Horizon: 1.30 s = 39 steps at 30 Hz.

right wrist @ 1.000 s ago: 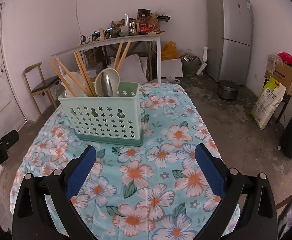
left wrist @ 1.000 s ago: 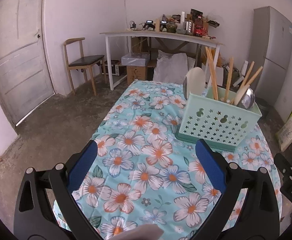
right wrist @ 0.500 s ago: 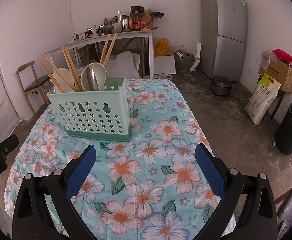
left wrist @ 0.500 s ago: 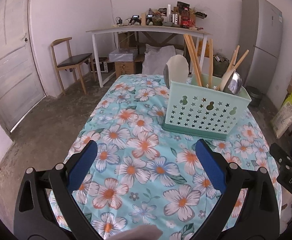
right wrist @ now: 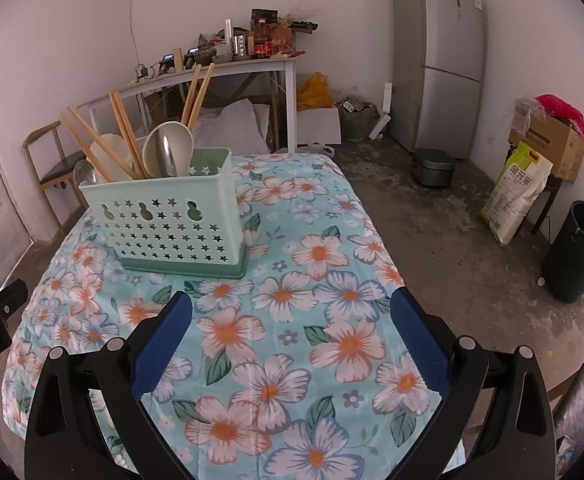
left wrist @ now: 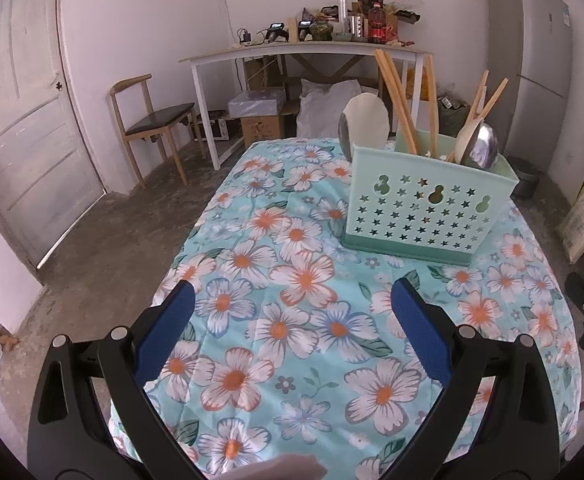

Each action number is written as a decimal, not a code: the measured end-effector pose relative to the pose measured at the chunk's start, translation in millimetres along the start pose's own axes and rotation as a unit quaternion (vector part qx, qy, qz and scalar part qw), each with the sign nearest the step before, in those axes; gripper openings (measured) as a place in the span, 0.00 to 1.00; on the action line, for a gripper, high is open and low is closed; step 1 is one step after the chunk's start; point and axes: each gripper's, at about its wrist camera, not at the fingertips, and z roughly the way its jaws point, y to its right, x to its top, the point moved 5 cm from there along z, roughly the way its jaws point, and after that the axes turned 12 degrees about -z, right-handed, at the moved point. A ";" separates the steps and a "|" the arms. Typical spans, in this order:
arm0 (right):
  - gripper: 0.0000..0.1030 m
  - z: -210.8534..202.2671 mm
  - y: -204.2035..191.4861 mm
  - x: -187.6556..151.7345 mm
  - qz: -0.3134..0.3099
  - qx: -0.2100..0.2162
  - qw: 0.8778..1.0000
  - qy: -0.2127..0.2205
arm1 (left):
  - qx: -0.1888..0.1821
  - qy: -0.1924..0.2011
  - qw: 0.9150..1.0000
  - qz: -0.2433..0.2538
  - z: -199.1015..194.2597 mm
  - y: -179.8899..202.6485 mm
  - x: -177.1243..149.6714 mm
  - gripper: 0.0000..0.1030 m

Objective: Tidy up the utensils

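Left gripper (left wrist: 290,296), right gripper (right wrist: 292,304): jaws spread wide, nothing held, above the floral tablecloth (left wrist: 292,320). Beyond, mid-table: green perforated caddy (right wrist: 172,220) holding chopsticks (right wrist: 122,136) and spoons (right wrist: 168,152). Contents likely light, stiff, slippery; best pinched on the upper shafts.

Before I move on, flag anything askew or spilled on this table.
Nothing stands out. The green utensil caddy stands upright on the floral tablecloth, with chopsticks and spoons inside, leaning loosely. Nothing is spilled.
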 end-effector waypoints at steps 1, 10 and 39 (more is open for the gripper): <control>0.94 0.5 0.5 -0.3 0.000 -0.001 1.000 -0.001 | 0.002 -0.001 1.000 -0.001 0.3 -0.9 0.3 0.92; 0.94 2.7 -3.7 0.9 -0.008 0.001 1.000 -0.003 | 0.009 -0.005 1.000 -0.009 2.7 -6.5 1.9 0.92; 0.94 3.1 -8.2 3.7 -0.014 0.004 1.000 -0.001 | 0.004 -0.003 1.000 -0.008 2.3 -5.1 4.5 0.92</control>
